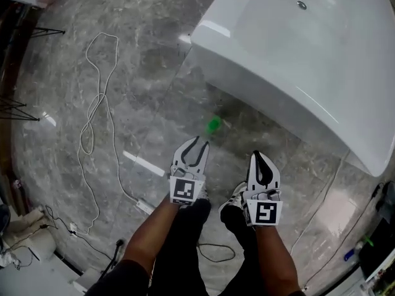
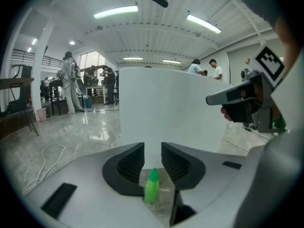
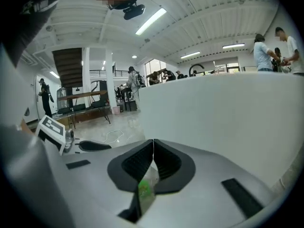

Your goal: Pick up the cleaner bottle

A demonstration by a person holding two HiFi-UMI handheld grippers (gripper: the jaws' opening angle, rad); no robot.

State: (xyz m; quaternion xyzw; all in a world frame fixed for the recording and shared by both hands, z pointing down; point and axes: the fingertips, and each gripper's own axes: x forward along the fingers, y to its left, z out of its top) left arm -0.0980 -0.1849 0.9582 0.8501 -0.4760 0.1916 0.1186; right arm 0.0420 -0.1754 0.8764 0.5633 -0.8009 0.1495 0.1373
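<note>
subject: the cleaner bottle [image 1: 213,126] stands on the grey stone floor [image 1: 123,73], just off the near side wall of the white tub [image 1: 296,73], in the open and touching nothing. in the left gripper view it reads as upright, long axis vertical, pointed cap on top [image 2: 152,186]; the head view is too blurred to confirm that.

left gripper [image 1: 199,143]: your jaws stand apart with a clear gap [image 2: 152,148] and nothing between the pads. the bottle shows through that gap, dead ahead and lower, with the tub wall [image 2: 166,108] behind it. the line of approach is already centred.

right gripper [image 1: 258,155]: jaws closed tip to tip on nothing [image 3: 153,144]. the bottle appears only as a green blur low in its view [image 3: 144,190], off to its left, with the tub [image 3: 228,113] filling the far side.

finding: measured from the tub, the bottle lies nearer your left gripper, short of contact. judgement: the pick falls to the left hand, going forward and down along its present line, pads either side of the upright body.
</note>
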